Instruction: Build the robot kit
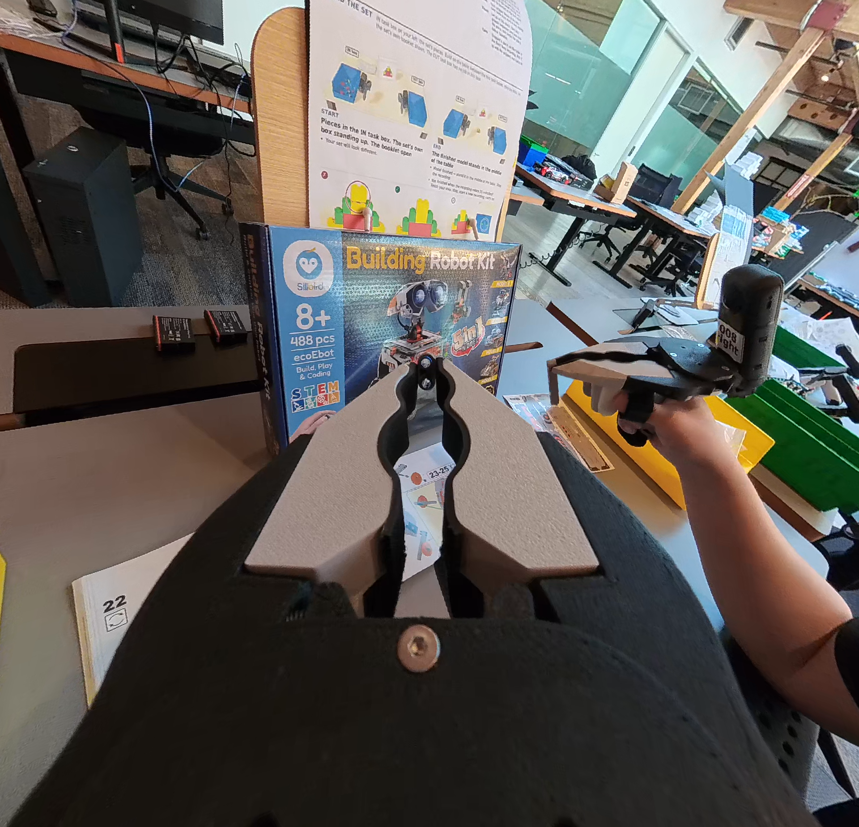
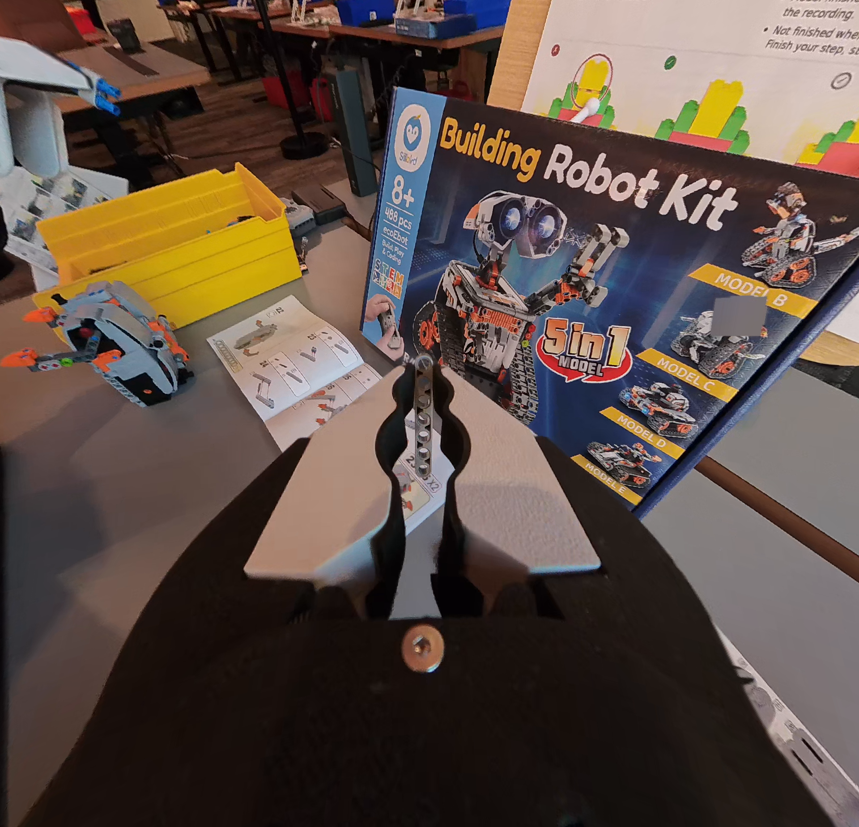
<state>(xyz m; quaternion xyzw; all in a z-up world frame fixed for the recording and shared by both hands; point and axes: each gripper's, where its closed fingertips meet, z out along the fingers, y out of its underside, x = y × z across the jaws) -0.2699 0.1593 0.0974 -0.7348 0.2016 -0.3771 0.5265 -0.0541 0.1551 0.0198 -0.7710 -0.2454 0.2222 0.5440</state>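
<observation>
My left gripper [image 1: 425, 364] is shut on a small black connector with a blue pin [image 1: 426, 379], held above the open instruction booklet [image 1: 116, 619] in front of the upright blue kit box [image 1: 395, 303]. My right gripper [image 2: 423, 369] is shut on a thin grey beam with holes [image 2: 423, 426], which stands upright between the fingers above the booklet [image 2: 297, 363]. The kit box [image 2: 604, 270] stands just behind it. A hand holds the right gripper [image 1: 555, 368] to the right of the box in the left wrist view. A partly built grey and orange model [image 2: 111, 344] sits on the table at the left.
A yellow bin [image 2: 176, 242] holding parts stands behind the model; it also shows in the left wrist view [image 1: 650, 461], next to a green bin [image 1: 813, 451]. Two small black blocks [image 1: 174, 334] lie on a dark mat. A printed sheet on a wooden board [image 1: 418, 107] stands behind the box. Across from one pair of fingers to the other is roughly 25 cm.
</observation>
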